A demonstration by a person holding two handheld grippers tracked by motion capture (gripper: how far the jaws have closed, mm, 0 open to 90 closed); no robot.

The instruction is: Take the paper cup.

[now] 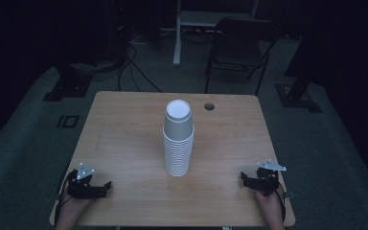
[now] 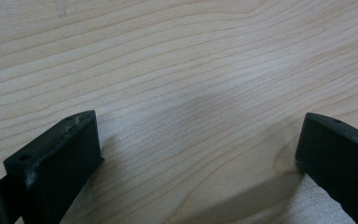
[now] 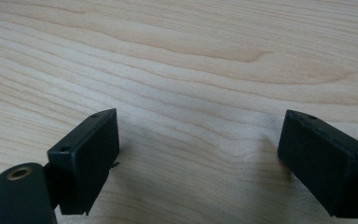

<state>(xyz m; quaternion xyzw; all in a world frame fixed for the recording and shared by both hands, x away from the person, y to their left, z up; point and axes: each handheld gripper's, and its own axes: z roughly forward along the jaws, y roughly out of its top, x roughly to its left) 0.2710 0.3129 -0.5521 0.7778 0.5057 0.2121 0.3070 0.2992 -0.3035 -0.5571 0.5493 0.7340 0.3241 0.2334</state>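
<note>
High view: cup stack (image 1: 178, 139) stands upright in the middle of the table (image 1: 124, 143), cups nested mouth-down, flat white base of the top cup facing up. Left gripper (image 1: 106, 185) rests on the table near the front left corner, well apart from the stack, jaws pointing toward the stack side; hand (image 1: 72, 211) behind it comes in from the bottom edge. Right gripper (image 1: 243, 176) sits near the front right corner, also well apart from the stack, with the grey plate on top and a cable trailing back; hand (image 1: 270, 207) behind it. Small round hole (image 1: 209, 106) in the table just behind and right of the stack. Chair (image 1: 237, 48) stands on the floor beyond the table's far edge. Room around is dark.

Left gripper view: left gripper (image 2: 198, 140) released, two black jaws spread wide, bare wood grain of the table (image 2: 177, 56) between and ahead of them, nothing held. Jaws lie low over the wood and cast shadows on it.

Right gripper view: right gripper (image 3: 198, 135) released too, jaws wide apart, bare table (image 3: 182, 56) between them, nothing gripped. Jaw tips close to the wood; cannot tell if they touch it.
</note>
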